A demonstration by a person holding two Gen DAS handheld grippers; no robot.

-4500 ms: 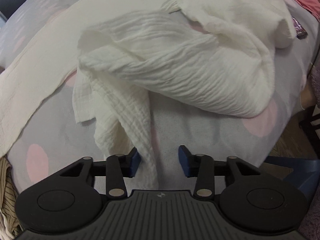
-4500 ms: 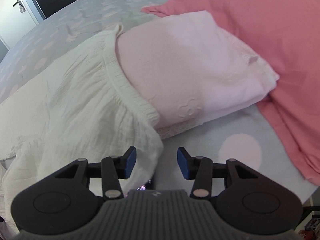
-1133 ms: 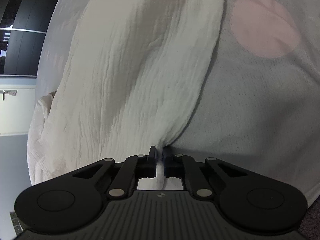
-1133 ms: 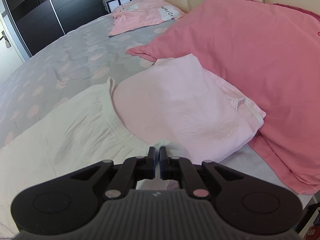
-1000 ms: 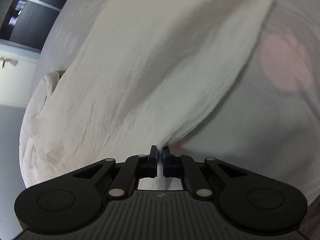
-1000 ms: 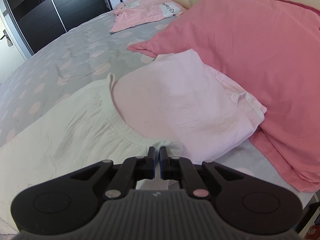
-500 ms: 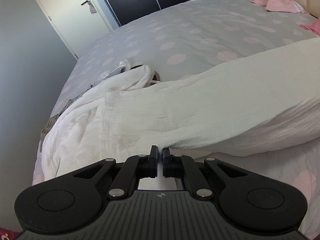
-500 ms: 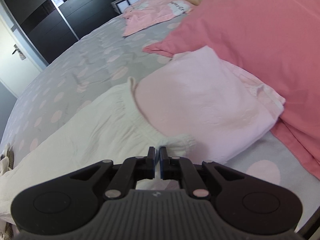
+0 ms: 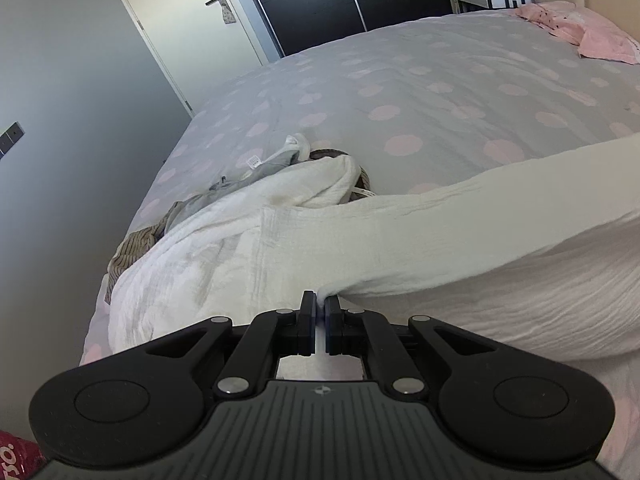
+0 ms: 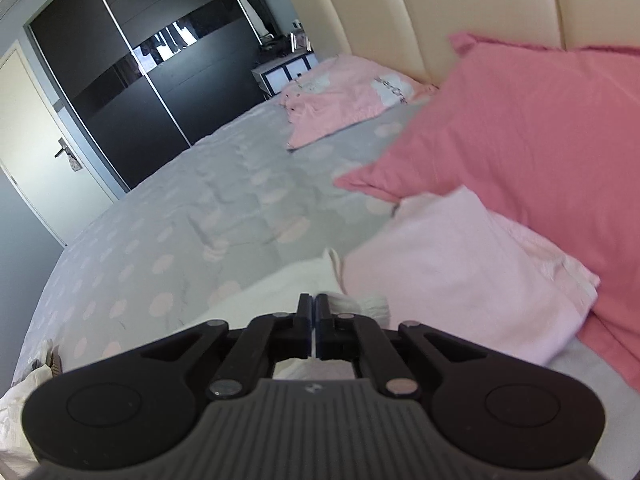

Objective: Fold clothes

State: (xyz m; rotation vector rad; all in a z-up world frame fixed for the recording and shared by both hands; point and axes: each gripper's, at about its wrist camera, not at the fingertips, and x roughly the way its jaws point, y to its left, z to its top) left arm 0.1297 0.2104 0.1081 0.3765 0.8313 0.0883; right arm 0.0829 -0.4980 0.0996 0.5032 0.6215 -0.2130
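Here, cream garment (image 9: 460,236) between both fingers.

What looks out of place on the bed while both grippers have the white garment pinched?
A crumpled heap of other clothes, grey and striped brown, lies partly under the white garment near the bed's corner, so lifting could drag it. The left gripper and right gripper both pinch the cloth. Nothing looks torn or spilled.
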